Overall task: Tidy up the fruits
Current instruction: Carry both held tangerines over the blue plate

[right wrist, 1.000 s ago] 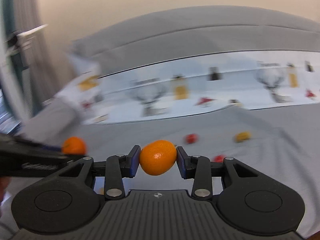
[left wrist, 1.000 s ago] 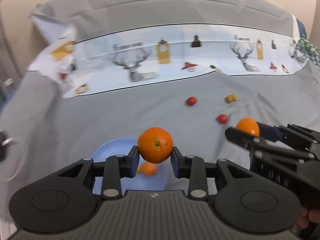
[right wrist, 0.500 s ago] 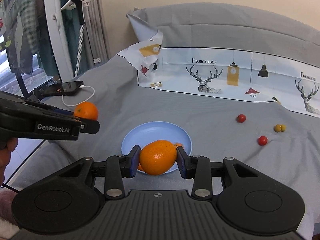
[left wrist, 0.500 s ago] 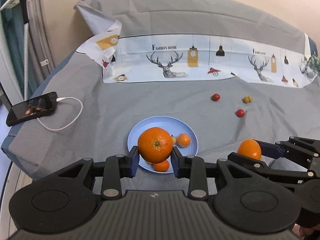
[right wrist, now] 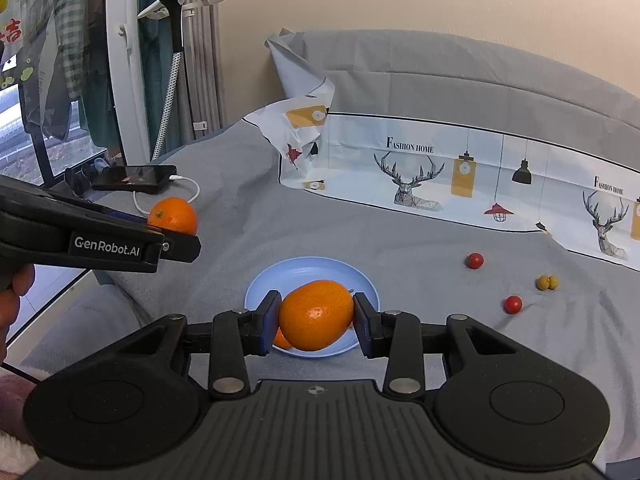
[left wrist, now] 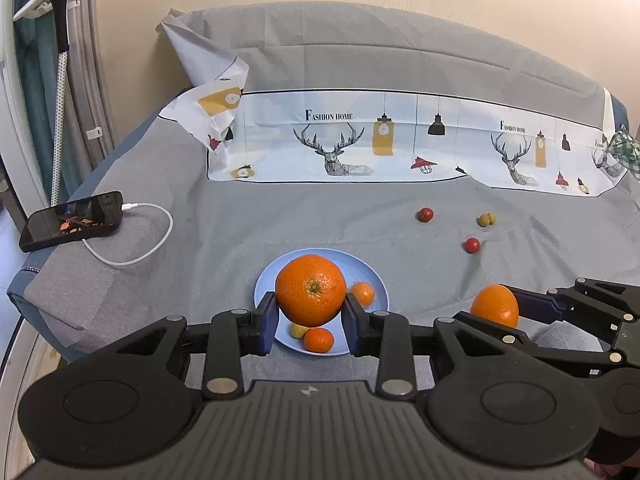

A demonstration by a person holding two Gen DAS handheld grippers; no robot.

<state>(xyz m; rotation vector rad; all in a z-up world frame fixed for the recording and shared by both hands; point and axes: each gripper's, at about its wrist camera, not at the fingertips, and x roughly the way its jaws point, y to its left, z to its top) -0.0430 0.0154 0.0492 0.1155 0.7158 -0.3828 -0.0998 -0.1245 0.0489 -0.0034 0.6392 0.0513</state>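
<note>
Both grippers are carrying fruit right now, and both are hanging over the near edge of the bed (left wrist: 304,216). The left gripper (left wrist: 310,318) is clamping a round orange (left wrist: 311,290) between its blue pads, stem end facing the camera, squarely gripped at its widest part. The right gripper (right wrist: 316,320) is pinching an oval orange (right wrist: 316,315) the same way, jaws narrowed onto its sides.

Below and just ahead of them is sitting the blue plate (left wrist: 276,276), already holding two small mandarins (left wrist: 362,293) and a little yellow fruit (left wrist: 298,330) toward its near side. The far half of the plate is looking bare, so that is where I am judging these two big ones should be going.

Out on the grey cover, well apart from the plate, two red cherry tomatoes (left wrist: 426,214) and a pair of small yellow fruits (left wrist: 486,219) are waiting to be gathered.

To do this step well: I would be lowering one gripper at a time, bringing the fruit close down to the plate before letting the jaws ease apart, because a round orange dropped from height is likely to be rolling off the shallow rim onto soft bedding. Keeping the two grippers from crowding each other matters as well, since they are sitting close side by side. The phone (left wrist: 72,220) and its cable at the left are staying clear of the work
</note>
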